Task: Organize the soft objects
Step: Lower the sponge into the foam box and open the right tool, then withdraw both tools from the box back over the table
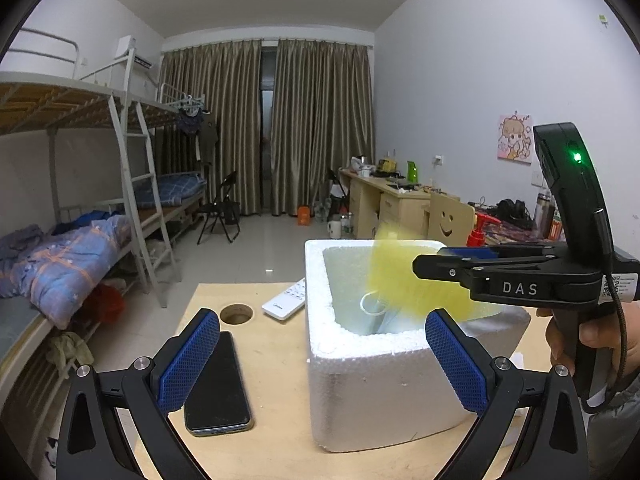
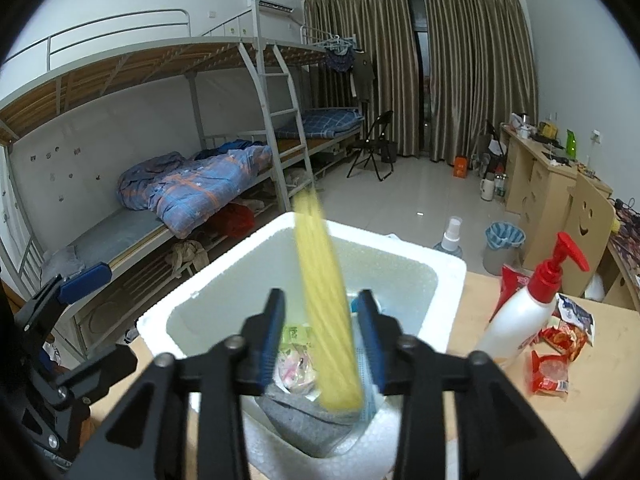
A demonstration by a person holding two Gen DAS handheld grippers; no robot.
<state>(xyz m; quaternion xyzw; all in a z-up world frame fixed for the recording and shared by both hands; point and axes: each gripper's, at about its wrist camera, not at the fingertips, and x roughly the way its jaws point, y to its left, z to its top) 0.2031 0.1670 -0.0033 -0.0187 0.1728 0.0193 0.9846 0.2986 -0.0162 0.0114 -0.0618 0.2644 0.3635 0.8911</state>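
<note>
A white foam box (image 1: 316,280) stands on the wooden table (image 1: 272,420). My right gripper (image 1: 432,262) reaches over it from the right, held by a hand (image 1: 592,336). In the right wrist view a yellow soft strip (image 2: 320,272), blurred, hangs between the pads of the right gripper (image 2: 320,300), with a gap at its left side; the pads do not press on it. The same yellow strip (image 1: 400,280) shows over the box mouth. Inside the box (image 2: 224,264) lie a grey cloth (image 2: 296,408) and a pale packet (image 2: 296,360). My left gripper (image 1: 322,360) stands wide open and empty before the box.
A black phone (image 1: 218,384) lies left of the box, with a white remote (image 1: 286,300) and a round table hole (image 1: 236,314) behind it. Right of the box stand a white pump bottle (image 2: 528,316) and red snack packets (image 2: 552,376). Bunk beds fill the left.
</note>
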